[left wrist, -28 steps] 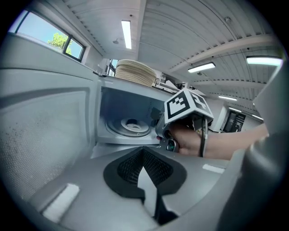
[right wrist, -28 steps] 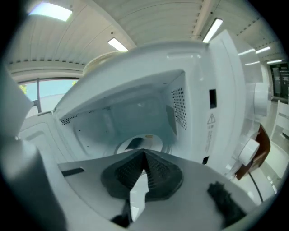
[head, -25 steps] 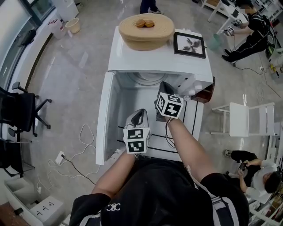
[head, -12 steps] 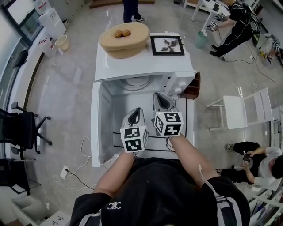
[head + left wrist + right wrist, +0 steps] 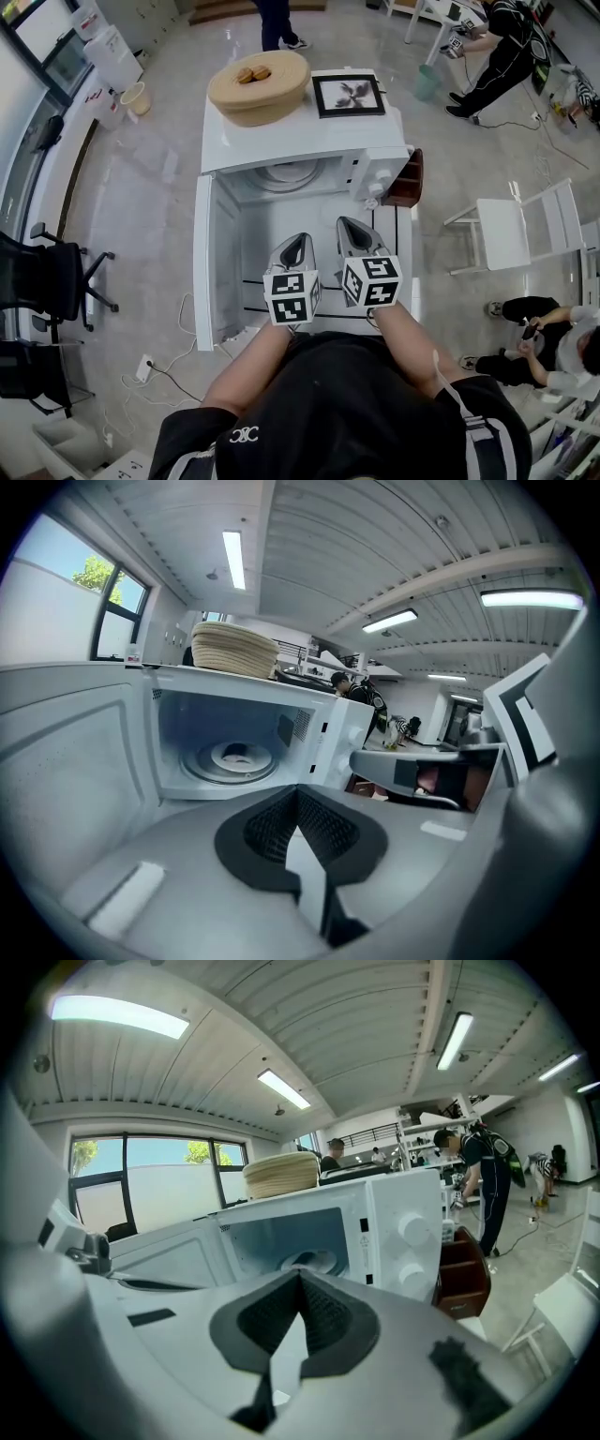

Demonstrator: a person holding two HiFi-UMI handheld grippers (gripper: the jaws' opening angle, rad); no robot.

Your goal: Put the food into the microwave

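The white microwave (image 5: 309,141) stands with its door (image 5: 208,258) swung wide open to the left, and its glass turntable (image 5: 287,174) is bare. On top sits a woven basket (image 5: 270,94) holding brown round pieces of food (image 5: 251,73). My left gripper (image 5: 298,246) and right gripper (image 5: 351,229) hover side by side in front of the open cavity, both shut and empty. In the left gripper view the gripper (image 5: 298,795) faces the turntable (image 5: 234,757). In the right gripper view the gripper (image 5: 300,1279) points at the cavity, near the control knobs (image 5: 411,1230).
A framed picture (image 5: 347,95) lies on the microwave beside the basket. A brown wooden rack (image 5: 411,178) stands at its right, a white chair (image 5: 511,232) further right. Black office chairs (image 5: 47,281) and a floor cable (image 5: 178,323) are at the left. People are at the right.
Both grippers have drawn back from the microwave cavity toward the person, the right one farther. They stay shut and empty, and the door stays open.
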